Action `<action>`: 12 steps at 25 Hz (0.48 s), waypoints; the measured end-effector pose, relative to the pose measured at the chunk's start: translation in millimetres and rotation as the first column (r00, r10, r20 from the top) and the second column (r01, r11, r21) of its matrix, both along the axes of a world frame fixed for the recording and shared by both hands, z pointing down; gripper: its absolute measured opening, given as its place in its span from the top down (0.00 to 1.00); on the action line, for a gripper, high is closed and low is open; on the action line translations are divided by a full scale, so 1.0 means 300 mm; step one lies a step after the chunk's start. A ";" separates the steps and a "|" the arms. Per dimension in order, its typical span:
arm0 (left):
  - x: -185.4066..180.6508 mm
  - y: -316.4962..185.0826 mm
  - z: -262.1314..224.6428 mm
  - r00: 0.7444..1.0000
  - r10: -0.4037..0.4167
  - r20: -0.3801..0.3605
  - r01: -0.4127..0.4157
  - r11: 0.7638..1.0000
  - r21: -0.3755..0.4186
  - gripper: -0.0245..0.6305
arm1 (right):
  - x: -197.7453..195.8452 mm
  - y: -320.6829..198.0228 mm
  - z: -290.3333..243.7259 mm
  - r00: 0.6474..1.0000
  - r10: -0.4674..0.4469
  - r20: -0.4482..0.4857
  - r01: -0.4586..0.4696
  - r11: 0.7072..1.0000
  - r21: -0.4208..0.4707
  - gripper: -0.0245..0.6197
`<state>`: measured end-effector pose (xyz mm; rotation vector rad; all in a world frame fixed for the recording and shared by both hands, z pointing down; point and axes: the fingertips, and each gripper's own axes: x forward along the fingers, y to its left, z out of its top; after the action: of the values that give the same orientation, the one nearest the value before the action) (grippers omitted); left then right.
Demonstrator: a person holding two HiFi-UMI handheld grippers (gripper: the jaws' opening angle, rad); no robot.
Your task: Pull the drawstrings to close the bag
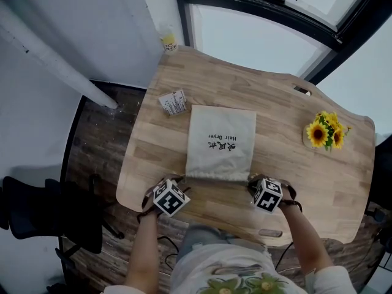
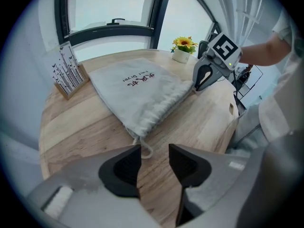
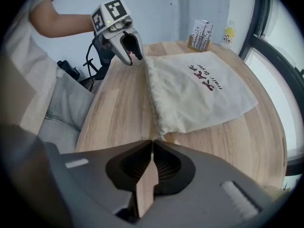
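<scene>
A cream drawstring bag [image 1: 220,143] with dark print lies flat on the wooden table [image 1: 288,121], its gathered mouth towards me. My left gripper [image 1: 180,180] sits at the mouth's left corner. In the left gripper view its jaws [image 2: 155,156] stand open, and the left drawstring loop [image 2: 146,151] lies on the wood at their tips, untouched by the pads. My right gripper [image 1: 252,180] is at the right corner. In the right gripper view it [image 3: 152,144] is shut, and the right drawstring [image 3: 163,137] runs from the bag [image 3: 199,89] into its tips.
A card stand [image 1: 173,101] sits past the bag's far left corner. A sunflower pot [image 1: 323,133] stands at the right and a small bottle [image 1: 168,41] at the table's far left corner. The front edge is just behind both grippers; a dark chair [image 1: 37,213] stands on the floor at left.
</scene>
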<state>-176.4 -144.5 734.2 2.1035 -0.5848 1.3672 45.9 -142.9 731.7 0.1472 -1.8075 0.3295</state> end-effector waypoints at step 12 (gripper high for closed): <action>0.006 -0.062 0.036 0.972 -0.231 0.036 0.230 0.973 0.038 0.65 | -0.015 0.016 -0.066 0.995 0.072 0.072 -0.070 0.997 -0.025 0.93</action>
<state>-174.5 -163.1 745.0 1.9672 -0.8461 1.2772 41.5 -138.3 712.0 0.1864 -1.8734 0.4098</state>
